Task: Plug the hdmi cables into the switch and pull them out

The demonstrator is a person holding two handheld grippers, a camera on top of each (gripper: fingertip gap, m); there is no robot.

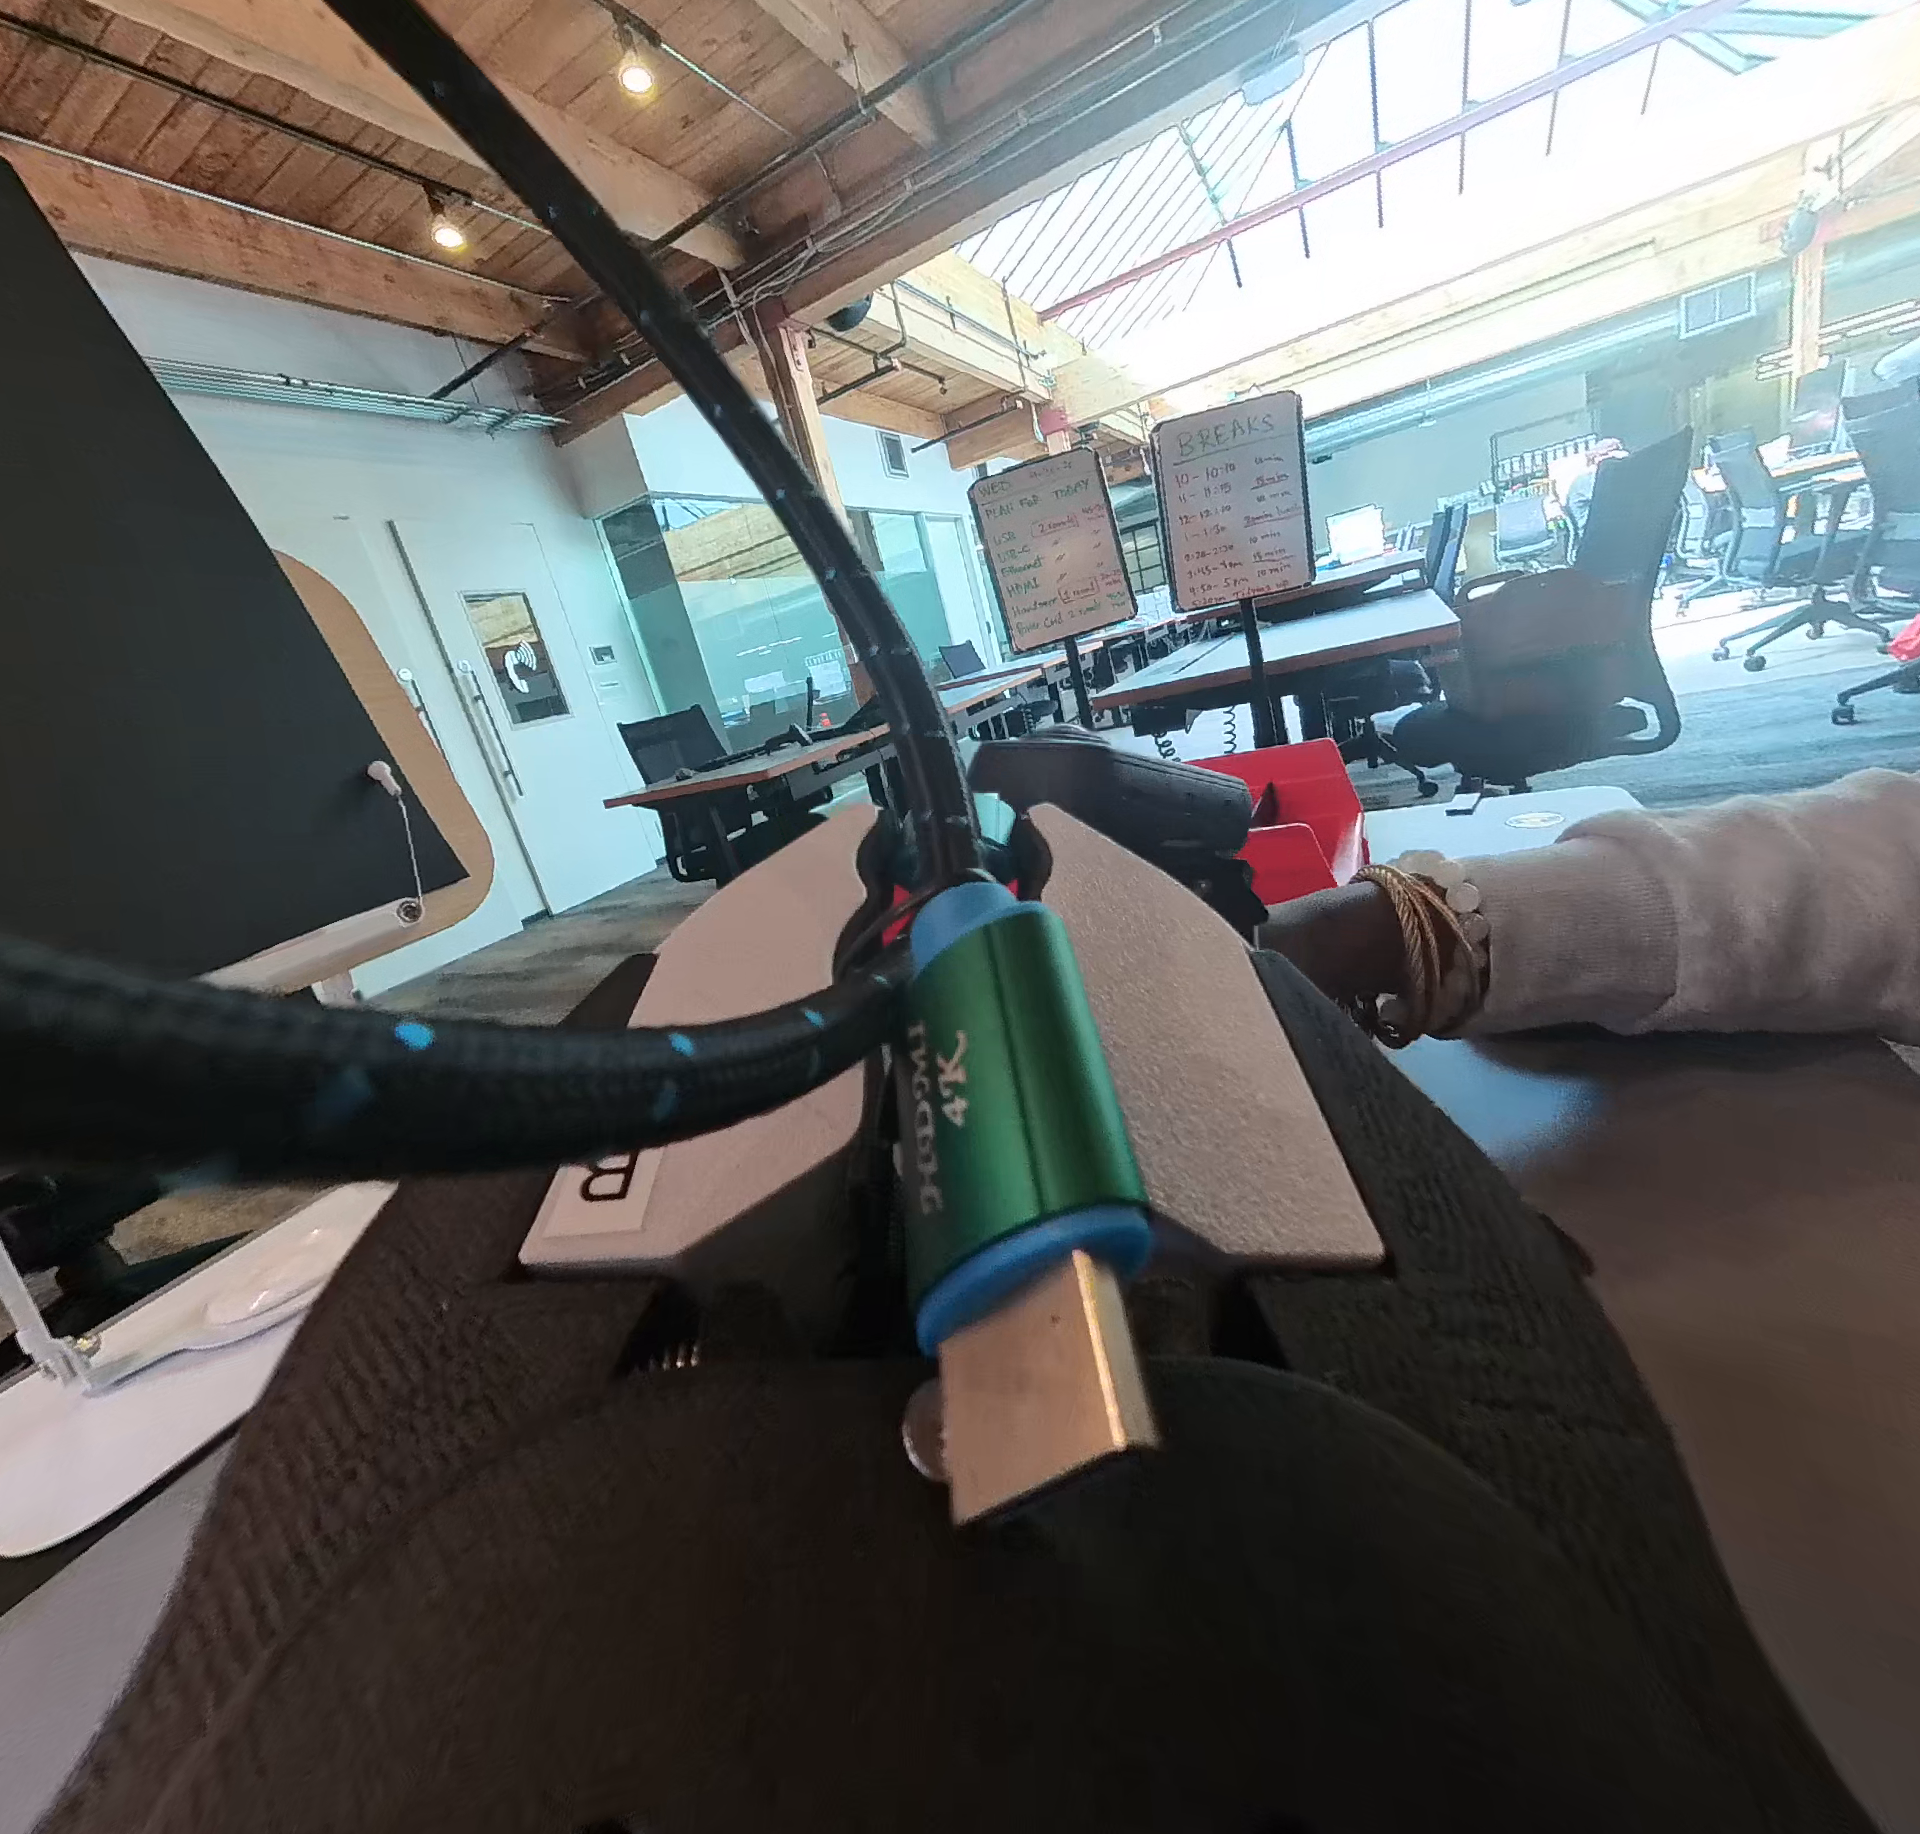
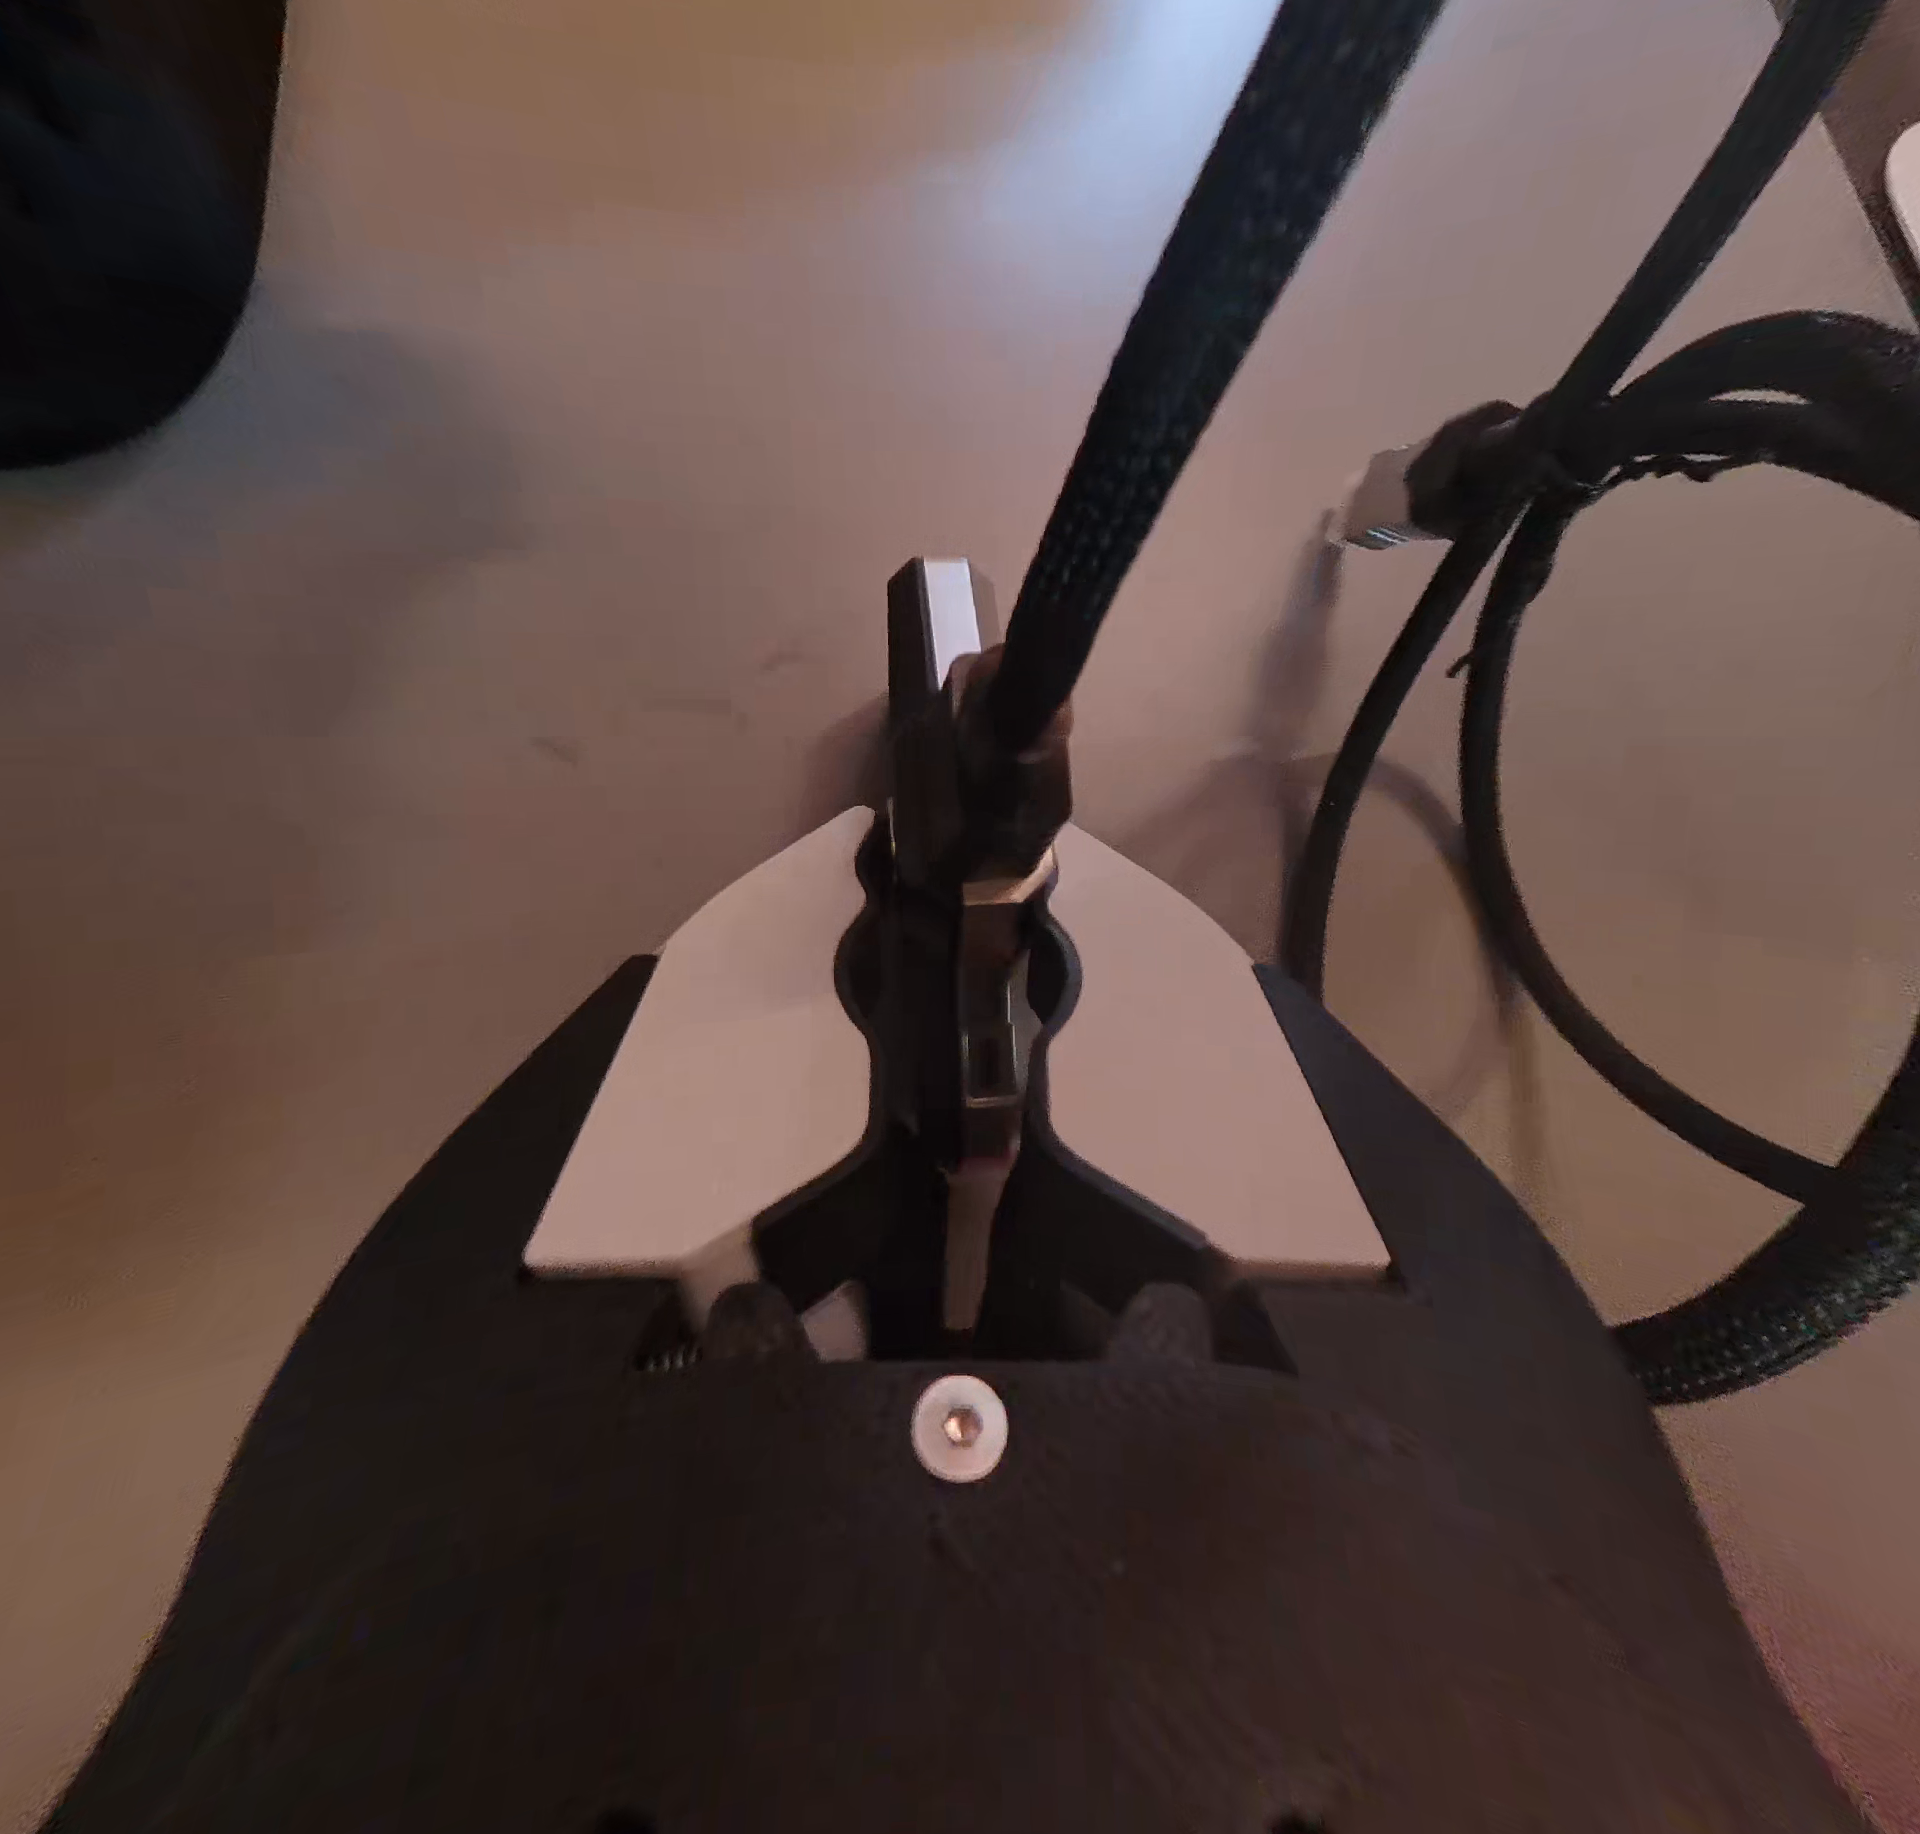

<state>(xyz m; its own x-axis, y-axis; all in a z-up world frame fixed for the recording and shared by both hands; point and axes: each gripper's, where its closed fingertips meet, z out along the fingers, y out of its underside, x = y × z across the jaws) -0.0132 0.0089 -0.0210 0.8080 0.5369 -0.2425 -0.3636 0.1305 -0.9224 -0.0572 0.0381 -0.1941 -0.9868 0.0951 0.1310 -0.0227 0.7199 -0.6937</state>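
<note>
In the left wrist view my left gripper (image 1: 951, 834) is shut on a black braided cable with blue flecks (image 1: 582, 1067), just behind its green HDMI plug (image 1: 1013, 1119). The plug lies back over the fingers, its bare metal end toward the camera. In the right wrist view my right gripper (image 2: 966, 849) is shut on the switch (image 2: 930, 631), a thin dark slab held edge-on above the table. A black braided cable (image 2: 1174, 330) is plugged into the switch through a black plug (image 2: 1013, 776). The right gripper also shows in the left wrist view (image 1: 1132, 792), behind my left fingers.
A coiled black cable (image 2: 1475, 849) with a loose metal plug (image 2: 1377, 511) lies on the brown table (image 2: 623, 382) at the right. A dark object (image 2: 104, 174) sits at the top left. A sleeved arm with bracelets (image 1: 1662, 911), a red bin (image 1: 1299, 818) and a black monitor (image 1: 156, 589) surround the left gripper.
</note>
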